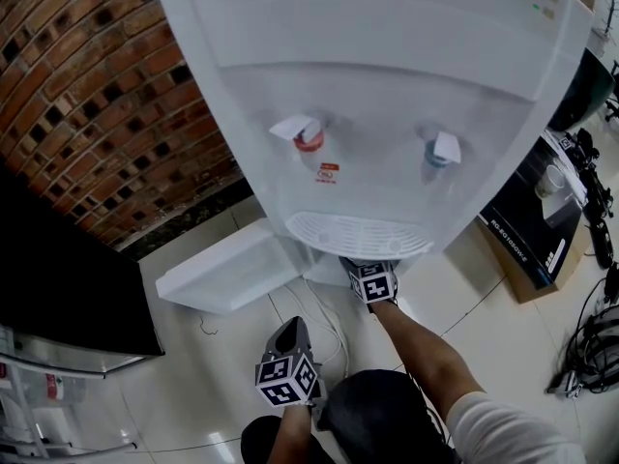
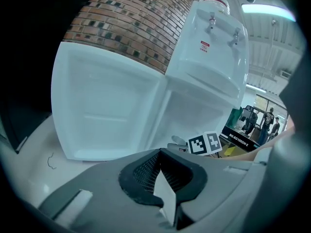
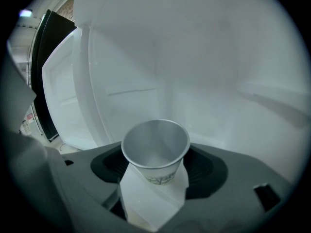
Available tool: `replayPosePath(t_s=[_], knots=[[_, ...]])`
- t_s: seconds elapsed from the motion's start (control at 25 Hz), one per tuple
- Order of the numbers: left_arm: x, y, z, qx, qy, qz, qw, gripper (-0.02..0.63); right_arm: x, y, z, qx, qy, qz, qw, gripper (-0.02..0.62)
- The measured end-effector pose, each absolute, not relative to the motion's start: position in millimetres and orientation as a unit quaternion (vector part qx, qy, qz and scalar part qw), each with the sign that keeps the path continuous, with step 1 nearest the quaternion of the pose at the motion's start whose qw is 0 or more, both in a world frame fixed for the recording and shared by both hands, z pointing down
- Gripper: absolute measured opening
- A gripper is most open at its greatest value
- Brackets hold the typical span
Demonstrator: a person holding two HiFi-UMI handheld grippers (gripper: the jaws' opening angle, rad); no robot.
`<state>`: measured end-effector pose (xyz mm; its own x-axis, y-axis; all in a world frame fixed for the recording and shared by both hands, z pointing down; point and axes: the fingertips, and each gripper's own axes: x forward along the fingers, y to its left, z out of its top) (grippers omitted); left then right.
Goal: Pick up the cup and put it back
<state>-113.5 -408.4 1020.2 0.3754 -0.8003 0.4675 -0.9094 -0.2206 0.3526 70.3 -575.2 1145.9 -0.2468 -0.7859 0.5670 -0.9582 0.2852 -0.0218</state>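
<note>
One cup (image 3: 155, 149) is sitting clasped in the right gripper (image 3: 153, 193) inside the dispenser cabinet (image 3: 223, 81), likely mid put-back; next it is needing a level set-down and release; the left gripper (image 2: 164, 186) is hanging clenched, empty

My right claw (image 3: 154, 181) sits inside the dispenser's lower cabinet (image 3: 223, 76) with the cup (image 3: 155, 147) clamped between the pads. Bare white walls close in at the back and right, and there's open room ahead of the cup's rim. The drip tray (image 1: 358, 235) overhangs my wrist, so nothing is free straight up. The swung-out door (image 1: 227, 269) walls off the left. Out on the floor (image 1: 222, 356) there's clear tile around my left claw (image 1: 290, 341). A box (image 1: 532, 220) and cables (image 1: 585, 356) crowd the right.
</note>
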Motion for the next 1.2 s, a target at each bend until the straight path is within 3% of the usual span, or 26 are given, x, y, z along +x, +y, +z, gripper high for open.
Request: replayPosePath(t_s=[0.12, 0.24, 0.64, 0.88, 1.16, 1.2], knots=[[-114.3, -406.6, 1018.8, 0.776, -0.551, 0.095, 0.292, 0.000, 68.8, -574.2, 1148.7, 0.564, -0.768, 0.192, 0.236, 0.357], [-115.1, -406.2, 1016.3, 0.776, -0.552, 0.093, 0.289, 0.000, 72.0, -570.7, 1152.6, 0.568, -0.761, 0.206, 0.237, 0.427], [-131.1, -389.7, 1001.2, 0.745, -0.579, 0.122, 0.308, 0.000, 75.7, -506.1, 1120.3, 0.589, -0.738, 0.204, 0.257, 0.459], [-154.8, -342.2, 930.3, 0.711, -0.608, 0.146, 0.322, 0.000, 81.2, -426.8, 1039.5, 0.569, -0.736, 0.225, 0.290, 0.456], [-144.1, -272.3, 810.4, 0.714, -0.589, 0.173, 0.336, 0.000, 98.4, -331.1, 882.6, 0.560, -0.741, 0.213, 0.304, 0.102], [-141.8, -264.7, 789.8, 0.715, -0.585, 0.177, 0.340, 0.000, 101.5, -322.2, 859.1, 0.561, -0.740, 0.210, 0.306, 0.093]])
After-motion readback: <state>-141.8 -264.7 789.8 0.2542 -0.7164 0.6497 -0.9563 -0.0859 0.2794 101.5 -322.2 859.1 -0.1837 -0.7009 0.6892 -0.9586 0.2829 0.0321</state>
